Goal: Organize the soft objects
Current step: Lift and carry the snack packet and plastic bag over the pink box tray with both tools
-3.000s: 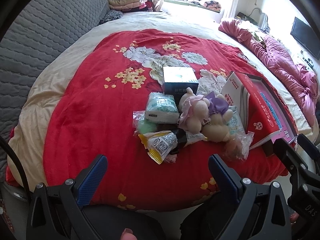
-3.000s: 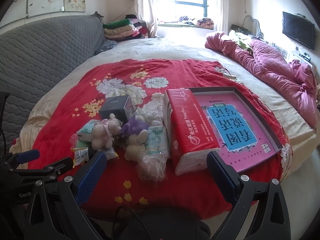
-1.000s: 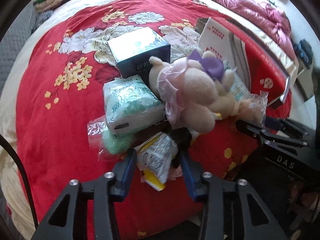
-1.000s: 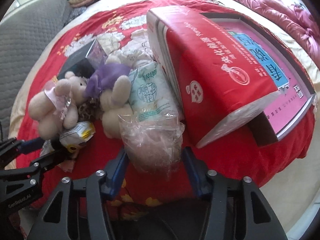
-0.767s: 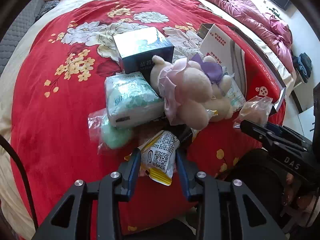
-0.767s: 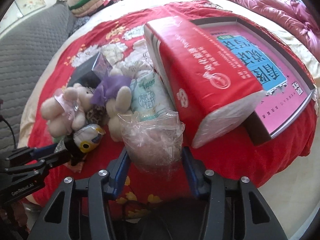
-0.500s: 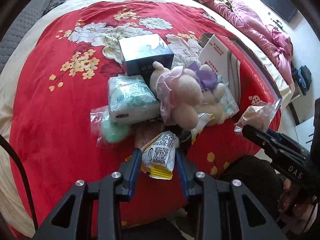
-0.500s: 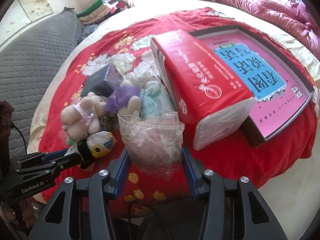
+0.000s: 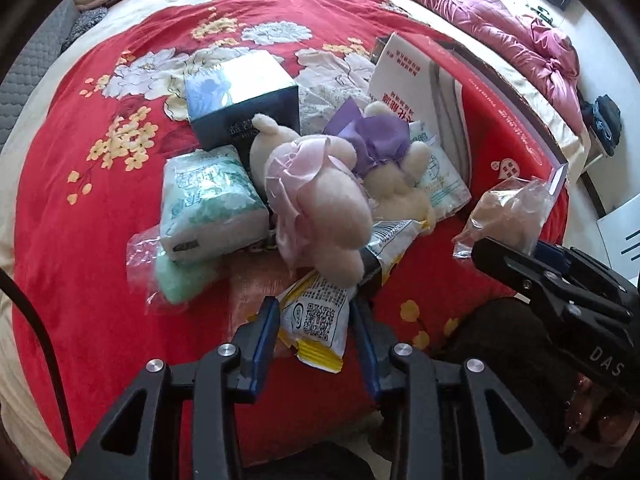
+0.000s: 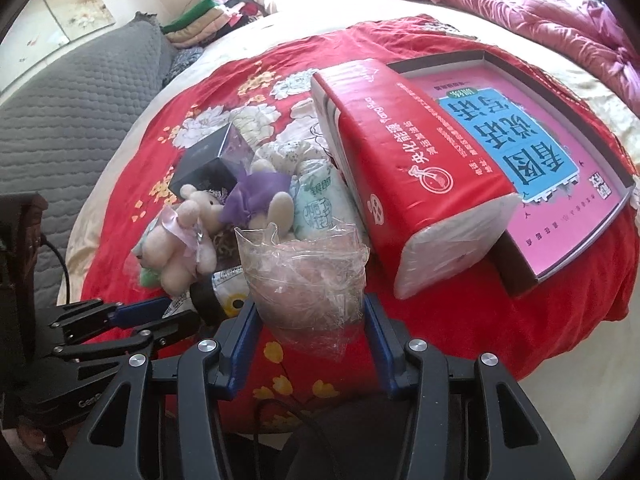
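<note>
My left gripper [image 9: 314, 314] is shut on a yellow and white snack packet [image 9: 316, 320] at the near edge of the pile. My right gripper [image 10: 306, 312] is shut on a clear plastic bag with a pinkish soft thing inside [image 10: 306, 276], held above the red blanket; the bag also shows in the left wrist view [image 9: 506, 216]. In the pile lie a plush bear in pink [image 9: 320, 200], a plush bear in purple [image 9: 392, 168], a green tissue pack [image 9: 210, 200], a second tissue pack [image 9: 438, 176] and a bag with a green soft thing [image 9: 176, 276].
A dark blue box [image 9: 244, 96] stands behind the pile. A large red tissue package [image 10: 408, 168] leans on a shallow box with a pink printed sheet [image 10: 536, 152]. A pink quilt [image 10: 520, 8] lies far right. A grey headboard [image 10: 60, 112] is at left.
Both grippers closed from wide open onto their items: the left on the snack packet, the right on the clear bag. Both then drew back and up from the pile a little.
</note>
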Tool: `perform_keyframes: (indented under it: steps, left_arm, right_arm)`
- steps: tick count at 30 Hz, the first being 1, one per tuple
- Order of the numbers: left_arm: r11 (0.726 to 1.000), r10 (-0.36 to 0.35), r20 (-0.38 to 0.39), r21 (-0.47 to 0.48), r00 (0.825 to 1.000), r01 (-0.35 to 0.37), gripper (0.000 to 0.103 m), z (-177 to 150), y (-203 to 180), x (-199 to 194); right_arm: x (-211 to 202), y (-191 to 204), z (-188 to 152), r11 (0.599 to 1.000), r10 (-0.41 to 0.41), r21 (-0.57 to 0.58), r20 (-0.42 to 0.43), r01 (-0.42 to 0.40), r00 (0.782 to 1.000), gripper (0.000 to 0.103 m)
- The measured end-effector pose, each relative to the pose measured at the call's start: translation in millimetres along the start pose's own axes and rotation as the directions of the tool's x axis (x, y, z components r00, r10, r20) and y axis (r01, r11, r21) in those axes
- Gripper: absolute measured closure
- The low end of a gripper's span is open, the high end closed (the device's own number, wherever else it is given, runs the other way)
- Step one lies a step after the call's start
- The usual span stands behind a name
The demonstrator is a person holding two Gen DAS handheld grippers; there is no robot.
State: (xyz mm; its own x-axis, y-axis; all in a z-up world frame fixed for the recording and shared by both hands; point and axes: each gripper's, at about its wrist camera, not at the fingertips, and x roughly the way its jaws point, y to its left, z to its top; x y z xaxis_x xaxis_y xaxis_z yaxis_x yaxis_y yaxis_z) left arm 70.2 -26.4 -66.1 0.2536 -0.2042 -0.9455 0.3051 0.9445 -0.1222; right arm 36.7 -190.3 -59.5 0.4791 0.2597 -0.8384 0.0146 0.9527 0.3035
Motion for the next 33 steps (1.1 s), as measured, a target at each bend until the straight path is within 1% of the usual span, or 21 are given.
perform_keyframes:
  steps: [4, 5, 6, 8, 10, 11, 12, 15, 18, 19, 20, 21, 22, 24, 27, 28, 31, 33]
  left_arm:
    - [0.999, 0.018, -0.012, 0.032, 1.000, -0.017, 0.066, 1, -7, 6]
    - [0.999, 0.028, -0.017, 0.044, 0.999, -0.028, 0.064, 2, -9, 8]
    - [0.998, 0.041, -0.018, 0.056, 0.999, -0.040, 0.058, 3, -13, 11]
    - [0.994, 0.071, -0.027, 0.083, 0.997, -0.069, 0.055, 4, -21, 18]
    - [0.986, 0.116, -0.026, 0.122, 0.993, -0.112, 0.055, 5, -31, 23]
    - [0.985, 0.131, -0.026, 0.117, 0.991, -0.127, 0.057, 6, -33, 24]
    - [0.988, 0.129, -0.032, 0.095, 0.991, -0.125, 0.058, 8, -32, 26]
    - [0.995, 0.088, -0.014, 0.048, 0.996, -0.088, 0.063, 10, -25, 17]
    - [1.000, 0.001, 0.015, -0.016, 1.000, -0.001, 0.068, 8, -12, 0]
    - [0.999, -0.031, 0.026, -0.041, 0.999, 0.032, 0.069, 7, -7, -6]
    - [0.997, -0.058, 0.031, -0.055, 0.998, 0.059, 0.074, 7, -3, -11]
    - [0.993, -0.089, 0.047, -0.074, 0.995, 0.092, 0.075, 6, 1, -18]
    - [0.991, -0.104, 0.055, -0.084, 0.993, 0.108, 0.075, 6, 2, -23]
    - [0.990, -0.106, 0.074, -0.090, 0.992, 0.113, 0.075, 7, 5, -31]
    - [0.991, -0.099, 0.057, -0.087, 0.993, 0.104, 0.075, 11, 3, -31]
    - [0.991, -0.100, 0.061, -0.078, 0.993, 0.104, 0.075, 11, 1, -32]
    - [0.988, -0.138, 0.070, -0.056, 0.988, 0.142, 0.076, 9, -10, -39]
    - [0.988, -0.144, 0.091, -0.040, 0.985, 0.148, 0.076, 9, -19, -49]
  right_arm:
    - [0, 0, 0, 1.000, 0.008, -0.003, 0.001, -0.008, 1.000, 0.052]
    - [0, 1, 0, 1.000, 0.010, -0.005, 0.000, -0.010, 1.000, 0.051]
    - [0, 1, 0, 1.000, 0.010, -0.006, 0.000, -0.010, 1.000, 0.052]
    - [0, 1, 0, 1.000, 0.012, -0.004, -0.001, -0.012, 1.000, 0.051]
    - [-1, -1, 1, 1.000, 0.017, 0.001, 0.001, -0.017, 1.000, 0.051]
    - [-2, -2, 1, 1.000, 0.018, 0.004, 0.001, -0.018, 1.000, 0.051]
    - [-3, -2, 1, 1.000, 0.019, 0.006, 0.004, -0.019, 1.000, 0.051]
    - [-7, -4, 1, 1.000, 0.024, 0.009, 0.009, -0.024, 1.000, 0.051]
    - [-17, -4, 0, 0.999, 0.033, 0.000, 0.023, -0.033, 0.999, 0.051]
    - [-22, -4, -1, 0.999, 0.039, -0.004, 0.034, -0.039, 0.999, 0.051]
    - [-26, -4, 0, 0.999, 0.039, -0.009, 0.043, -0.039, 0.998, 0.052]
    - [-30, -4, 1, 0.999, 0.041, -0.016, 0.053, -0.040, 0.998, 0.052]
    - [-34, -4, 2, 0.999, 0.044, -0.022, 0.065, -0.043, 0.997, 0.052]
    - [-41, -4, 3, 0.999, 0.043, -0.033, 0.093, -0.040, 0.995, 0.052]
    - [-43, -5, 5, 0.999, 0.036, -0.038, 0.108, -0.033, 0.994, 0.052]
    - [-43, -6, 4, 0.999, 0.039, -0.033, 0.106, -0.036, 0.994, 0.052]
    - [-46, -10, 4, 0.999, 0.047, -0.024, 0.108, -0.045, 0.993, 0.052]
    - [-52, -11, 6, 0.999, 0.045, -0.029, 0.127, -0.041, 0.991, 0.052]
